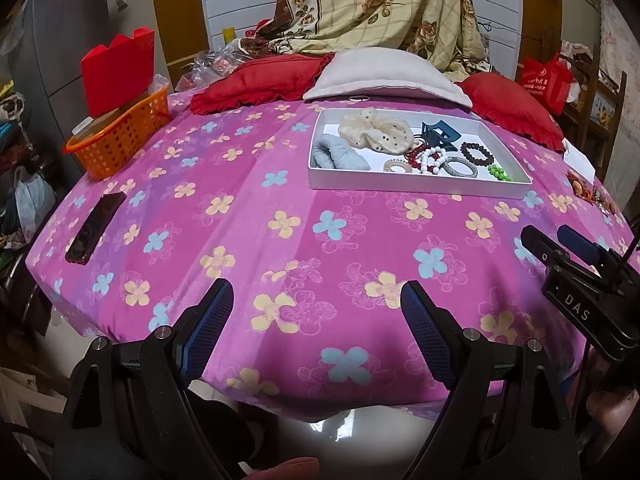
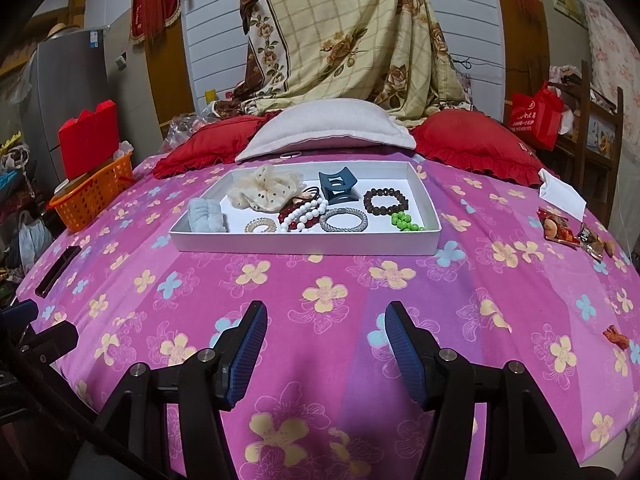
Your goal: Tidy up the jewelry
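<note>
Both claws, left point(image 1: 316, 300) and right point(image 2: 326, 320), hang open and empty over the flowered pink sheet point(image 2: 320, 280). Farther back on it, a shallow white rectangular tray point(image 2: 304, 243) holds beaded bracelets point(image 2: 386, 201), fabric scrunchies point(image 2: 266, 190) and a glossy blue clip point(image 2: 338, 189).

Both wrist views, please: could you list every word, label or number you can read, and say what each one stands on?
"DAS": white letters on the black body of the right tool, seen in the left wrist view.
Red bag: pale print, too blurred to read.
Snack packets: print too small to read.
Red hanging banner: gold characters, unreadable.
</note>
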`<act>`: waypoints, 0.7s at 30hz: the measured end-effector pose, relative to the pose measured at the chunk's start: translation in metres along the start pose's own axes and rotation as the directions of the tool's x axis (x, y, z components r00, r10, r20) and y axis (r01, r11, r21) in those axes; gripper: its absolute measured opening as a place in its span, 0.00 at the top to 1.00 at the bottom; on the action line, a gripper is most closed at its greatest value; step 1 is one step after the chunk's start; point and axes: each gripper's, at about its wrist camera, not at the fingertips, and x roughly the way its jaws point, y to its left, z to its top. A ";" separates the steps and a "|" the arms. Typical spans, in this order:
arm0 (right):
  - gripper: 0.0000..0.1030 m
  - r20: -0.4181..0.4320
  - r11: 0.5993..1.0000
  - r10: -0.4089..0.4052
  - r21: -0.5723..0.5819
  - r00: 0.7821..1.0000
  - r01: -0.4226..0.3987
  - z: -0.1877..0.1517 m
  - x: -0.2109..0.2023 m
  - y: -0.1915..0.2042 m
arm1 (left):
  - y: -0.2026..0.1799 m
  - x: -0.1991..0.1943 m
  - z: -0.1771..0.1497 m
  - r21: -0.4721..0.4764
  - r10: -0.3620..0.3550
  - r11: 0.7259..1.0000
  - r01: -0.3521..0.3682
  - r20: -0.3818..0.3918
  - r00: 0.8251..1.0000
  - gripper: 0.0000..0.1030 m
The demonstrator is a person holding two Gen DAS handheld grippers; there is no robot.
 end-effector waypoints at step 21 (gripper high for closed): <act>0.42 0.012 1.000 -0.007 -0.022 1.000 0.007 -0.001 0.002 0.002 | 0.001 0.005 -0.003 -0.006 -0.001 1.000 0.001 0.006 1.000 0.17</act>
